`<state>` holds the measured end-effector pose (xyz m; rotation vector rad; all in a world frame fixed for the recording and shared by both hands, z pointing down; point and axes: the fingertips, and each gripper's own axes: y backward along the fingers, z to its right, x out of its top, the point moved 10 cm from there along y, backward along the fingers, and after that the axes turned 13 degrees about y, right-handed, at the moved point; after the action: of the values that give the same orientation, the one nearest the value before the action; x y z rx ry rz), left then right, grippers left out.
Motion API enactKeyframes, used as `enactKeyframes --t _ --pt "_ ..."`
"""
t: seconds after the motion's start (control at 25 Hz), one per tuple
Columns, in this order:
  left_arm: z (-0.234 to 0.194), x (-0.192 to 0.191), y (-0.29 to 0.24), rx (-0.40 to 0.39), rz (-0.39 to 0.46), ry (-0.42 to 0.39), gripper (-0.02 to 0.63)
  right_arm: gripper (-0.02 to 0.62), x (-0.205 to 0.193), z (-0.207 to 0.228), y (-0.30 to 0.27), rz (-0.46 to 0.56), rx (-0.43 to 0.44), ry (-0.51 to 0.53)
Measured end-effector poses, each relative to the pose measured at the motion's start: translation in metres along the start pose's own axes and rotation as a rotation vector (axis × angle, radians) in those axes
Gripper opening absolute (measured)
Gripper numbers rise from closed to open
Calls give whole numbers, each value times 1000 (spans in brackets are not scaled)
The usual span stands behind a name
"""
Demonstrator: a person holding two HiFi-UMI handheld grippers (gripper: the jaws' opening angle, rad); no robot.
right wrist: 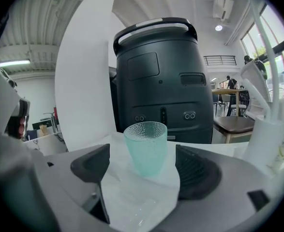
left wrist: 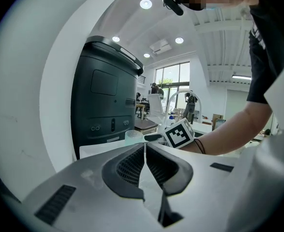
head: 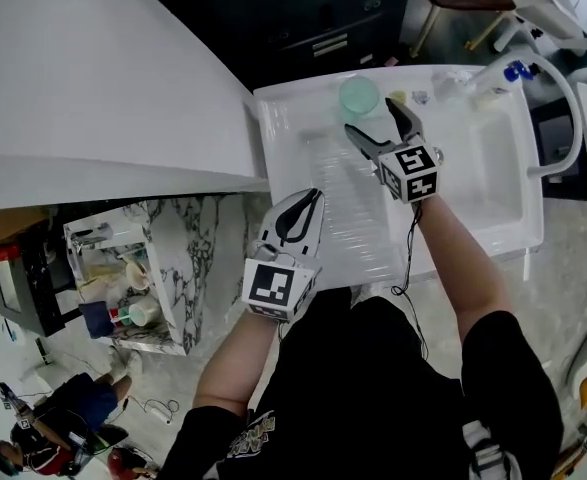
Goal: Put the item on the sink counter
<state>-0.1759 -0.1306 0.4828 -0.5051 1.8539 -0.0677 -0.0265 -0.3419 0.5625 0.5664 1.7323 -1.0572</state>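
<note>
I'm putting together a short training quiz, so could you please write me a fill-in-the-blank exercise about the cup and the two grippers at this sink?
1. The cup stands ____ on the sink counter.
2. The jaws of the right gripper are ____, and neither touches the cup.
3. The jaws of the left gripper are ____, with nothing between them.
Missing words: upright; open; shut.

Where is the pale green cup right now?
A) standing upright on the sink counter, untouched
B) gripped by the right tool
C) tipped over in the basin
A: the cup stands upright on the sink counter, and the right gripper's fingers are spread clear of its sides.
</note>
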Motion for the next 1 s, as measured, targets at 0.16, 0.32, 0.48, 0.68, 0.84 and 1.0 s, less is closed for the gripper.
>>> enactKeyframes --t 0.16,0.32,0.48,0.68,0.84,1.0 --pt "15 0 10 -2 12 -5 26 453 7 -8 23 16 11 18" --pt "32 -2 23 2 26 1 26 451 15 -19 51 27 29 41" --pt "49 -2 34 1 55 11 26 448 27 -30 80 58 67 59" --pt "74 -7 50 -10 72 4 26 339 38 -46 125 100 57 97" --pt "92 -8 62 -21 96 -3 26 208 48 -55 162 151 23 115" --pt "112 -11 73 -34 111 -5 26 59 53 -64 198 191 0 84"
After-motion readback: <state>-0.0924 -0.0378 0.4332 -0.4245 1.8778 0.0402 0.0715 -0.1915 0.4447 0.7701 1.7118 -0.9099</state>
